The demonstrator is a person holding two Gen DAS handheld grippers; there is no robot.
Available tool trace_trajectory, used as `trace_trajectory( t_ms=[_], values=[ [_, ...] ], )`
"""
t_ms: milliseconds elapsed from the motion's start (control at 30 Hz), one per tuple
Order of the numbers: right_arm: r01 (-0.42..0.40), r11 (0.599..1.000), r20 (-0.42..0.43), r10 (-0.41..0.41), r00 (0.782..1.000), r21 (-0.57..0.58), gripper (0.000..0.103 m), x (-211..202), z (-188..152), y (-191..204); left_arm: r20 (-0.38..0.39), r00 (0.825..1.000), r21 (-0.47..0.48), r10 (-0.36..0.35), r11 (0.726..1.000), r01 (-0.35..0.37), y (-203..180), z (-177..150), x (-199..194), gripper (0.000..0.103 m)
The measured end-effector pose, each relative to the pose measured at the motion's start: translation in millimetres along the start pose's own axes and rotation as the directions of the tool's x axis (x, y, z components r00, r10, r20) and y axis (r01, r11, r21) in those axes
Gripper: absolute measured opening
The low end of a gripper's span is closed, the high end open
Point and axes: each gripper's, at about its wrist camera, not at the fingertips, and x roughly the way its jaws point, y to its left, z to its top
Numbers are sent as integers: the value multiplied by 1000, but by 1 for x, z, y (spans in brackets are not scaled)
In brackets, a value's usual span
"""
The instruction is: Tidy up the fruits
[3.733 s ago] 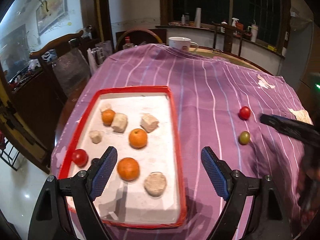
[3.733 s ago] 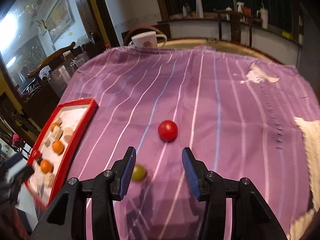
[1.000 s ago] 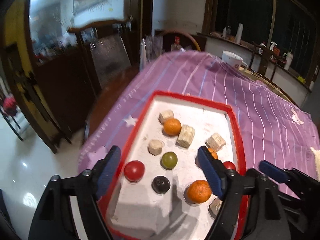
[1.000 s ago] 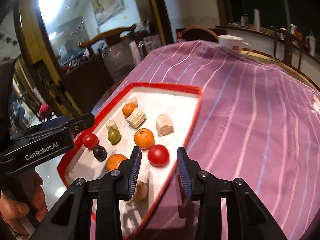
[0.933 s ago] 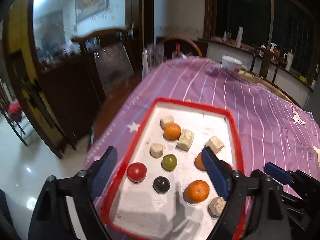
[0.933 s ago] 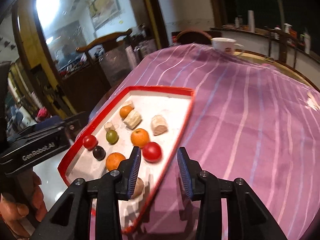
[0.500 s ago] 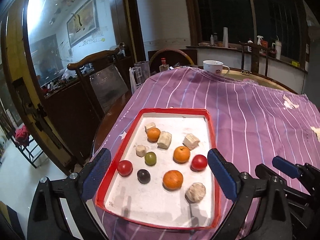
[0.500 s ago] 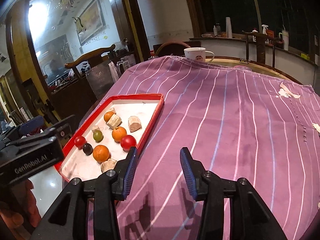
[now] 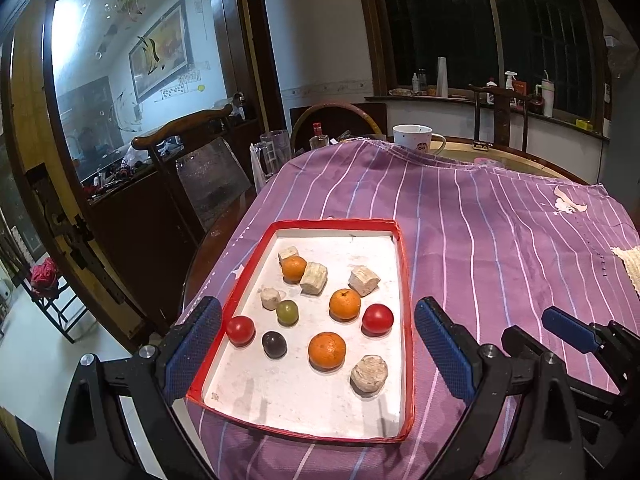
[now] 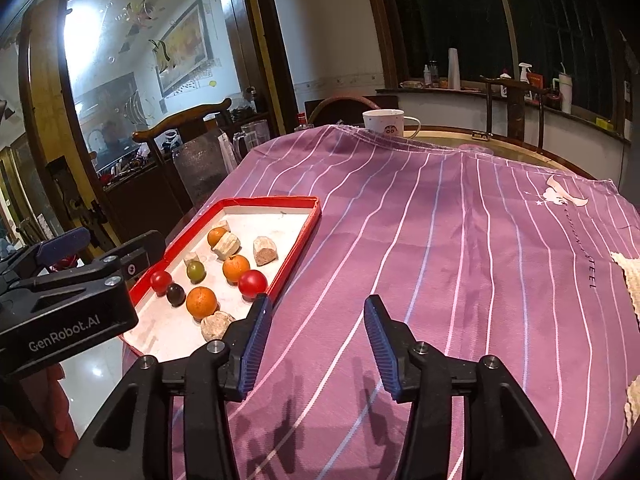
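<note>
Dim warm indoor light; a bright glare glows upper left of both grippers. Fisheye bending darkens the corners. Focus is sharp, shadows soft.

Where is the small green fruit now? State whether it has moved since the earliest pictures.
Yes. The green fruit has moved off the striped cloth into the red-rimmed tray.

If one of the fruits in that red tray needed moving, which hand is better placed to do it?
Probably the left. The left gripper is wide open with the tray straight ahead of it; the right gripper, jaws opening and empty, faces bare cloth beside the tray.
</note>
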Motion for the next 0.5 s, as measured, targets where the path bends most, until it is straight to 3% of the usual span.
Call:
trace_trajectory(
  t_ms=[500],
  values=[
    [2, 1000, -19, -2, 1000, -16, 56, 6, -5, 3, 4, 1000, -13, -8, 1000, 8, -1, 0, -4, 97]
  ],
)
